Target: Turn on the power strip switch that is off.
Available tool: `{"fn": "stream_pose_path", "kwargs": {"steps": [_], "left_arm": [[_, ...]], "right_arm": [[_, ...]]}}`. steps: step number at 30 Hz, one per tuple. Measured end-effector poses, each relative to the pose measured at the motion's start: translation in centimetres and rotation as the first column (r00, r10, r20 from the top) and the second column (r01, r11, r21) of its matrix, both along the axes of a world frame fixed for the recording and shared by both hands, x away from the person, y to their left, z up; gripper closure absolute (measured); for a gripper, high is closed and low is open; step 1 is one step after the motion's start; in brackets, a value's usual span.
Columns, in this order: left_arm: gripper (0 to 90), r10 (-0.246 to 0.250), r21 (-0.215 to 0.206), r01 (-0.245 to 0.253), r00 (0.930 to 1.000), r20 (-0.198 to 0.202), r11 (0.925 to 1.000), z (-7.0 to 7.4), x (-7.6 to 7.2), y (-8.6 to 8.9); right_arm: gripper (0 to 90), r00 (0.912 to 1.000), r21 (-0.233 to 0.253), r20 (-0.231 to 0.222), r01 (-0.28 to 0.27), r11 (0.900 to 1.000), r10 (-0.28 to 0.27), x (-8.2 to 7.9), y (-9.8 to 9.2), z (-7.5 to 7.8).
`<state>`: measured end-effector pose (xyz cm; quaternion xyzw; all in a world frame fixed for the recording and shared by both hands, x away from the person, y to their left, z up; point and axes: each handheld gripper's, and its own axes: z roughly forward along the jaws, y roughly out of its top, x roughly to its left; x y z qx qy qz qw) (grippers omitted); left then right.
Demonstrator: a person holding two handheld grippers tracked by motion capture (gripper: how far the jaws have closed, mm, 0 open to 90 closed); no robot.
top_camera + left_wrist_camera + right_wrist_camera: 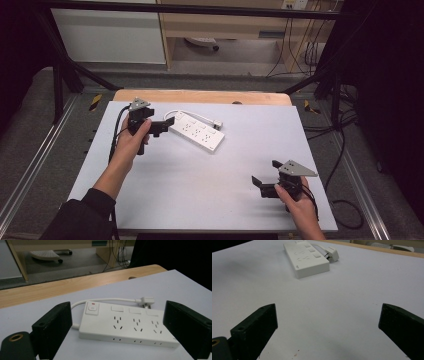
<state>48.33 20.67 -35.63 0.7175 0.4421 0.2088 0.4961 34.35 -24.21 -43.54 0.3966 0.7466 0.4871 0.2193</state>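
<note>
- My left gripper (pixel 162 126) sits at the table's (pixel 200 190) far left, jaws spread wide, gripping nothing; the power strip (pixel 197 132) lies just beyond its fingertips (pixel 53 325), framed between them in the left gripper view, not touching.
- One power strip: one switch (pixel 92 308), three socket groups, one cord, one plug (pixel 146 301) lying behind it.
- My right gripper (pixel 266 177) hovers near-right, jaws wide, nothing in them, well apart from the strip.
- Bare white surface between the grippers; strip sits near the far wooden edge (pixel 200 96).
</note>
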Motion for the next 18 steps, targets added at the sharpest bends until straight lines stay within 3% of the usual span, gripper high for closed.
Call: {"fn": "stream_pose_path", "kwargs": {"steps": [7,12,18], "left_arm": [[8.8,-0.016,-0.014,0.017,0.9997,0.019,0.9998,0.0,-2.1,0.8],[8.2,-0.021,0.017,0.020,0.9987,0.047,0.9997,-0.2,-3.9,1.5],[7.7,-0.024,-0.008,0.024,0.9982,0.056,0.9997,-0.9,-6.2,2.5]], "right_arm": [[2.7,1.0000,0.003,0.000,-0.003,1.000,0.003,0.0,0.0,0.0],[2.7,1.0000,0.006,0.002,-0.007,1.000,0.007,0.0,0.1,0.1],[2.7,1.0000,0.002,0.002,-0.009,1.000,0.009,0.0,0.2,0.1]]}}
